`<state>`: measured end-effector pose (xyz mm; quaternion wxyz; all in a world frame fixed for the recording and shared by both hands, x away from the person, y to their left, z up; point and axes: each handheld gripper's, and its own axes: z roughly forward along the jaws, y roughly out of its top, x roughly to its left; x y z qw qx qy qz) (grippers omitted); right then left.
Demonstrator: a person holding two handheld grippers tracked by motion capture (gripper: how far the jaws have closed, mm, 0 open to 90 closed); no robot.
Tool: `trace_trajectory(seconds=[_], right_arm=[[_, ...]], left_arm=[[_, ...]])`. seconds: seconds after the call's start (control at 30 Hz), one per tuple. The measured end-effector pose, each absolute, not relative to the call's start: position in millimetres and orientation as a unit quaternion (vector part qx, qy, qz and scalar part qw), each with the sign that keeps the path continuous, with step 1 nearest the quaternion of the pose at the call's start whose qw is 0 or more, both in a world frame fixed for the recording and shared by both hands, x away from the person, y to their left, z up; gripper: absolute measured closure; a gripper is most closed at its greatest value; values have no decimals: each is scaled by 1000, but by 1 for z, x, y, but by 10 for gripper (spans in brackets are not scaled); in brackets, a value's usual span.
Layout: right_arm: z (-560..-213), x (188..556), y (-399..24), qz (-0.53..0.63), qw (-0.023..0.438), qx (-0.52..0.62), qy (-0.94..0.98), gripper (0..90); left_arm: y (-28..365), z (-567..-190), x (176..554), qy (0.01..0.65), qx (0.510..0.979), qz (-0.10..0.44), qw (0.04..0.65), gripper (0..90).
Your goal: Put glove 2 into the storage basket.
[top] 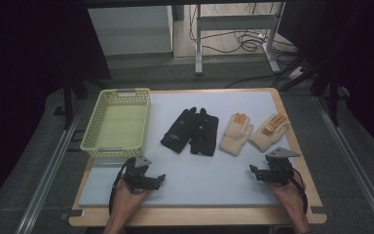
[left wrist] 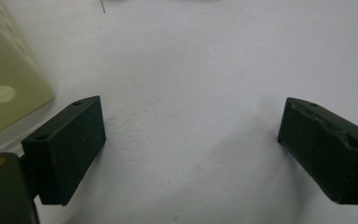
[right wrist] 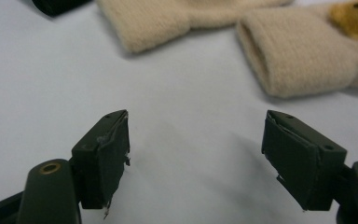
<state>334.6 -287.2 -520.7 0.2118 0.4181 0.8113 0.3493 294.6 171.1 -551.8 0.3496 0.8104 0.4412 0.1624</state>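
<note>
Two black gloves (top: 191, 130) lie side by side at the middle of the white mat (top: 209, 175). To their right lie two cream knit gloves (top: 236, 133) (top: 270, 130) with orange fingertips. My left gripper (top: 157, 180) rests open near the mat's front left, its jaws wide apart over bare mat (left wrist: 191, 126). At the front right my right gripper (top: 256, 172) is open too, just short of the cream gloves' cuffs (right wrist: 289, 60). Nothing sits between either pair of jaws.
A pale yellow-green plastic basket (top: 93, 130) stands empty at the mat's left edge, its corner (left wrist: 9, 79) close to my left jaw. The mat lies on a wooden tabletop (top: 195, 216). Table legs and cables stand on the floor behind.
</note>
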Motion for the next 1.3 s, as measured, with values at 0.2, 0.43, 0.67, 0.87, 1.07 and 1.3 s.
trace_trajectory(seconds=[0.2,0.43,0.67,0.87,1.07,1.3], right_arm=[[-515,341,-274,357,199,406,817,231],[-502,351,-256,368,202,391,819,232],[-490,370,-234,376,194,373,826,302],[-482,392,-212,377,193,354,834,411],[-483,414,-187,376,183,348,839,478],[-490,441,-158,361,184,339,849,453]], left_arm=[[171,-552,295,441,811,162,349,76],[171,-552,295,441,810,162,349,76],[171,-552,295,441,810,162,350,76],[171,-552,295,441,810,162,350,76],[171,-552,295,441,810,162,350,76],[171,-552,295,441,811,162,350,76]])
